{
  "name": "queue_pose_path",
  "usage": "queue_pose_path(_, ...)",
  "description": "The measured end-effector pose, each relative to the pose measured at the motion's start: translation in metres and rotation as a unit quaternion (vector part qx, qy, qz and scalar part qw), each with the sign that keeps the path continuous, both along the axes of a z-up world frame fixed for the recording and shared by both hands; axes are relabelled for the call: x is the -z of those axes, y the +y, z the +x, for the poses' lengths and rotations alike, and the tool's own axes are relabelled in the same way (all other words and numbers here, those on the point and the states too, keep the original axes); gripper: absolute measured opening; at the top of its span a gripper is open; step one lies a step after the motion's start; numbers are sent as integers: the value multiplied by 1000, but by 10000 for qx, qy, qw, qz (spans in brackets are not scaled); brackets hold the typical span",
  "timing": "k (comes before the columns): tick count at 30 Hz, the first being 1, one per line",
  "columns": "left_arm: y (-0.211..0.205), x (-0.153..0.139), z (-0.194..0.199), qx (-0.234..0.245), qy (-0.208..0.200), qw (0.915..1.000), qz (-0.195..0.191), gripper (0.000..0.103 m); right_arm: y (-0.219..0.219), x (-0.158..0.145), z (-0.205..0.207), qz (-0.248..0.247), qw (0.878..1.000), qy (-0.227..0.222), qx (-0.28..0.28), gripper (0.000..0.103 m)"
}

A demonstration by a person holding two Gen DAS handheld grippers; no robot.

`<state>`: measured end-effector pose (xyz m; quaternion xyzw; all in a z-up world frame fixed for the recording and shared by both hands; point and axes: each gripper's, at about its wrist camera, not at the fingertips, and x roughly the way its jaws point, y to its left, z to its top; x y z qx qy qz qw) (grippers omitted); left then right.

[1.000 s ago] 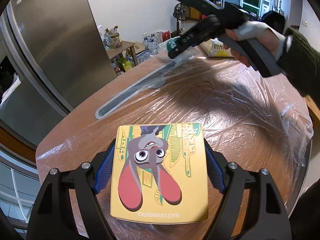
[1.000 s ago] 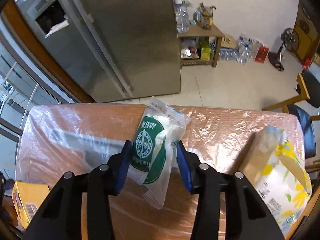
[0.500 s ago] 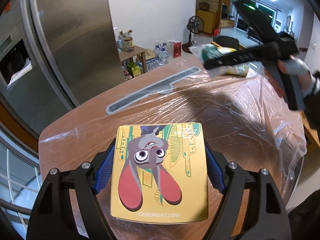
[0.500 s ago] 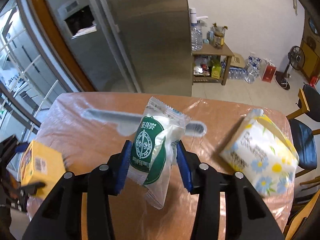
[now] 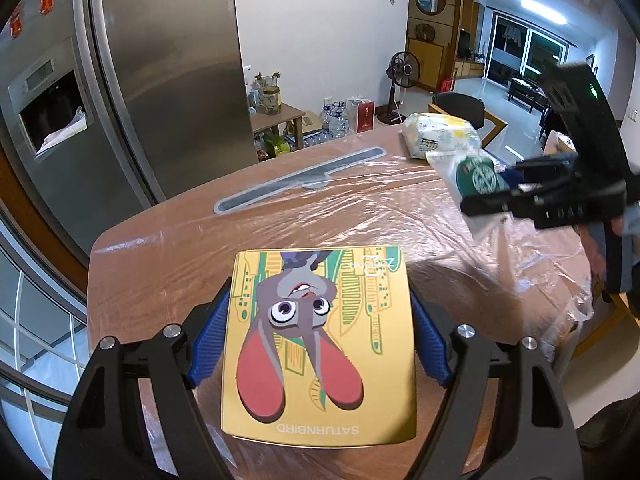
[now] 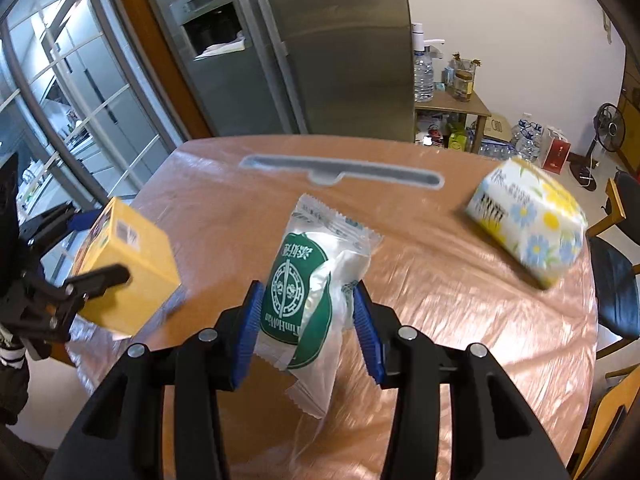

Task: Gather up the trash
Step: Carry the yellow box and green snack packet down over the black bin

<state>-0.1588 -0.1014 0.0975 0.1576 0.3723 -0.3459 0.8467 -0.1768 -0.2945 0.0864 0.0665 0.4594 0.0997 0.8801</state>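
Steel fridge (image 5: 160, 80) against white wall (image 5: 320, 28); wooden side shelf (image 6: 452, 106) beside it. Standing fan (image 5: 402, 70) on pale floor (image 6: 576, 168); ceiling light on.

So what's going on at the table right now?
Both grippers are loaded. The left gripper is shut on a yellow cardboard box with a cartoon rabbit; the right gripper is shut on a green-and-white plastic snack wrapper. Both are held above the plastic-covered wooden table, where a floral tissue pack lies.

The yellow box (image 5: 320, 344) says "SATURNBIRD" along one edge, upside down, plus a small "Zootopia" logo. Green-and-white wrapper (image 6: 304, 292) has Chinese characters I can't read.
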Motion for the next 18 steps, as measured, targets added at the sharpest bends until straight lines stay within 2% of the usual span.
queue_pose_path(10, 6, -12, -53, 82, -81, 9998, -167, 79, 24, -10, -59, 36, 9995, -99, -291, 43)
queue_pose_path(18, 16, -19, -104, 244, 16, 9991, -335, 79, 47, -19, -106, 76, 9978, -159, -638, 43)
